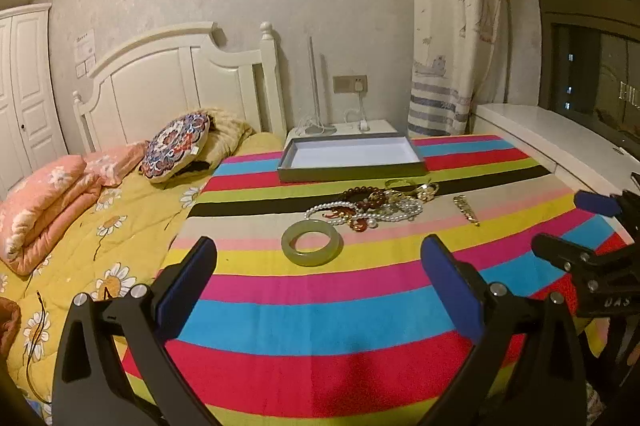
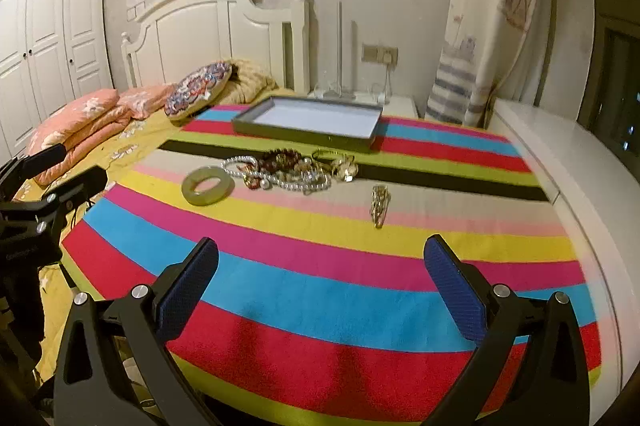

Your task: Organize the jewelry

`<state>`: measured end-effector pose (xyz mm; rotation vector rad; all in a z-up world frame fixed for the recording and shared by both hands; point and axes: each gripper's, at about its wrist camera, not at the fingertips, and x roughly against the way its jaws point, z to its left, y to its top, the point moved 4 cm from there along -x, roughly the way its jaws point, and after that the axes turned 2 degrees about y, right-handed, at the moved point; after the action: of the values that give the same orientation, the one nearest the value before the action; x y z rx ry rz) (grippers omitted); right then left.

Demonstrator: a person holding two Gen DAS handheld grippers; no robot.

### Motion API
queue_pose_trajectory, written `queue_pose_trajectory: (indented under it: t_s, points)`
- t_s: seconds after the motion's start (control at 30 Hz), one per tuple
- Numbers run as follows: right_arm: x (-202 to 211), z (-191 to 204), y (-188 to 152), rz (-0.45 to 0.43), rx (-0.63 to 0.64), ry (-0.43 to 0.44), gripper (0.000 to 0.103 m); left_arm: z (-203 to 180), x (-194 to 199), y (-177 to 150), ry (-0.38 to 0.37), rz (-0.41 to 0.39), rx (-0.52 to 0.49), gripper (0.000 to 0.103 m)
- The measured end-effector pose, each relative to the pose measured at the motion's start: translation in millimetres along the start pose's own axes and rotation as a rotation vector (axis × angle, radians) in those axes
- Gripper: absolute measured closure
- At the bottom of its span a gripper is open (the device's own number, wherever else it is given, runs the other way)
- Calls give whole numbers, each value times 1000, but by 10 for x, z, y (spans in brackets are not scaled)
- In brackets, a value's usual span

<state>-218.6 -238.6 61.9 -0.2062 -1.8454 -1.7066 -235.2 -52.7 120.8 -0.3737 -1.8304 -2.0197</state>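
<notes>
The pale green, glossy stone-like bangle (image 1: 311,241) lies flat on the striped, many-coloured cloth (image 1: 320,322), just in front of a tangled heap of white pearl strands, reddish-brown beads and gold pieces (image 1: 372,208), with a slim gold clasp-like piece (image 2: 379,206) apart to the right and the shallow grey tray with a white floor (image 1: 352,156) empty behind. The bangle looks rigid, slick and likely brittle, so pinching across one side of the ring seems safest, whereas the strands are limp and would probably snag. The left gripper (image 1: 318,290) and right gripper (image 2: 320,290) both hover with fingers spread wide, holding nothing.
</notes>
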Motion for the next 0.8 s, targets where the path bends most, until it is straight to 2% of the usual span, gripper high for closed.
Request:
queue_pose_trajectory:
  t_s: [0.3,0.8]
  points:
    - [82,39,46,-18,20,-2,4,13,176,8,0,-23,7,2]
    - [106,33,49,-30,30,-2,4,31,166,-9,5,-28,11,2]
